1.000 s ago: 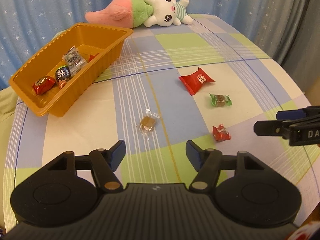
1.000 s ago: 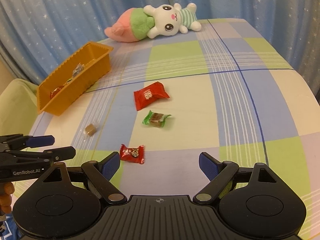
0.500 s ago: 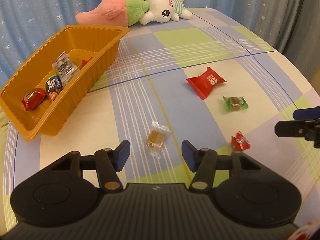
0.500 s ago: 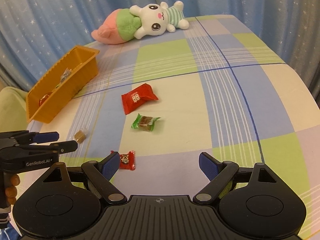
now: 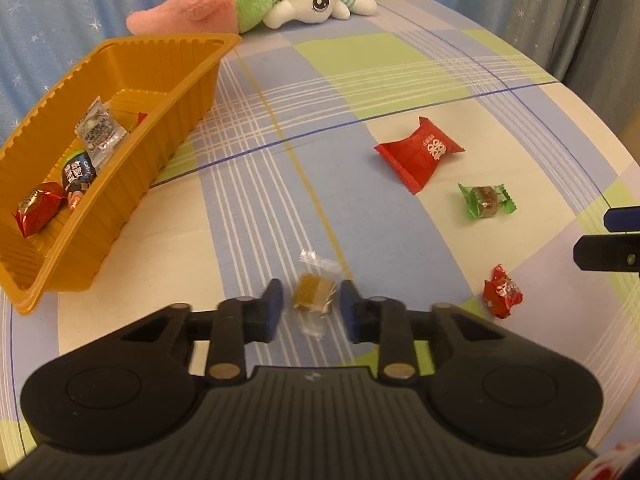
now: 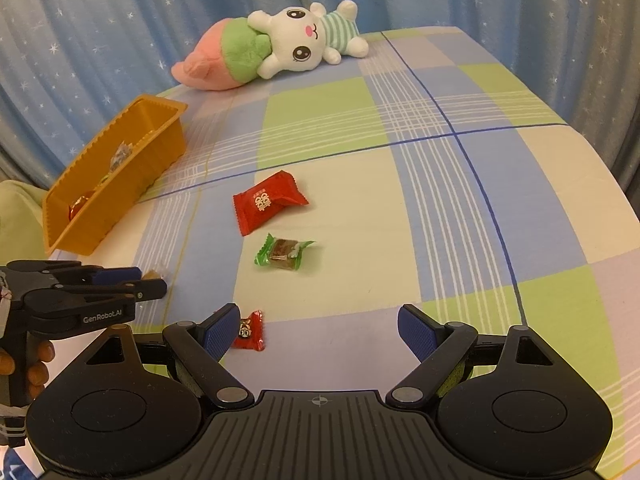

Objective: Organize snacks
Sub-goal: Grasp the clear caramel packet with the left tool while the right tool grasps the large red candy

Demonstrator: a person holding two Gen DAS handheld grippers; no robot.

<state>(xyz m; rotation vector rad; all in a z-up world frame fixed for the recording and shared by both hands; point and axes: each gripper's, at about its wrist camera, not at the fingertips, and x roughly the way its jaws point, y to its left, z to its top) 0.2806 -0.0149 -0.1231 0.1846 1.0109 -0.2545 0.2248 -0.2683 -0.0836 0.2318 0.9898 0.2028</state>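
Note:
My left gripper (image 5: 311, 300) has its jaws narrowed around a brown candy in clear wrap (image 5: 313, 294) on the checked cloth, a small gap on each side. The orange tray (image 5: 120, 176) at the left holds several wrapped snacks. A red packet (image 5: 420, 152), a green-wrapped candy (image 5: 485, 200) and a small red candy (image 5: 501, 291) lie to the right. My right gripper (image 6: 320, 330) is open and empty; the small red candy (image 6: 250, 330) lies by its left finger. The left gripper (image 6: 120, 284) shows at the left of the right wrist view.
A plush rabbit with a pink and green body (image 6: 272, 50) lies at the back of the table. Blue starred curtains hang behind. The table edge curves down at the right. The orange tray (image 6: 116, 180) stands near the left edge.
My left gripper has moved forward and down over the brown candy and its jaws have narrowed around it. My right gripper has edged forward and stays open.

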